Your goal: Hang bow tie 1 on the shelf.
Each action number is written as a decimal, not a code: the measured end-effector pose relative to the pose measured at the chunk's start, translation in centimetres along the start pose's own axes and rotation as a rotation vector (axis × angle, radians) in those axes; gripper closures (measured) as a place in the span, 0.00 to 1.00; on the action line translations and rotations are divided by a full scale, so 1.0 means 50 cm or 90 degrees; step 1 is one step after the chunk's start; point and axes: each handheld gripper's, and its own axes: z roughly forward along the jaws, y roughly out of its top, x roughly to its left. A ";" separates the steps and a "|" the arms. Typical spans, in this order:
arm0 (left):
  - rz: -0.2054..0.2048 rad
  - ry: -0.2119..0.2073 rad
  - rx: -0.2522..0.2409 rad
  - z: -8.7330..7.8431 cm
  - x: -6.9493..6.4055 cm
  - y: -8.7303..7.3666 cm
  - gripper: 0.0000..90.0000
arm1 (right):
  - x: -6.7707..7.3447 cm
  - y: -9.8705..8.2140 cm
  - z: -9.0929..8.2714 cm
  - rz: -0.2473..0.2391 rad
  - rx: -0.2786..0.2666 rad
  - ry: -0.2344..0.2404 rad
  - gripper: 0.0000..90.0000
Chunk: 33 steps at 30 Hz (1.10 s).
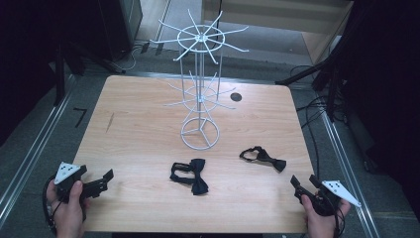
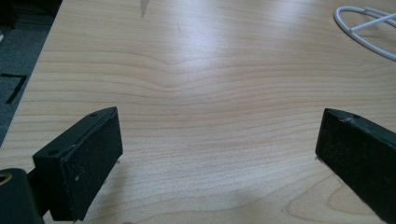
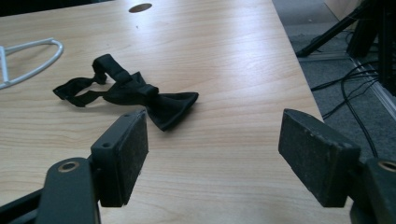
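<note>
Evidently nothing was hung yet: both bow ties lay near the table's front edge, rack bare, left gripper and right gripper wide open, empty.

Your left hand-held gripper and right hand-held gripper rest at the near corners of the wooden table, jaws apart and empty; two black bow ties lie between them, near the white wire rack.

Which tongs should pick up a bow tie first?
Probably the right tongs: open, pointing at the right bow tie just ahead. The left tongs face bare table.
</note>
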 end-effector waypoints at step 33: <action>-0.001 -0.003 0.004 0.004 -0.004 0.001 0.01 | 0.130 0.057 0.020 -0.077 0.004 0.081 0.30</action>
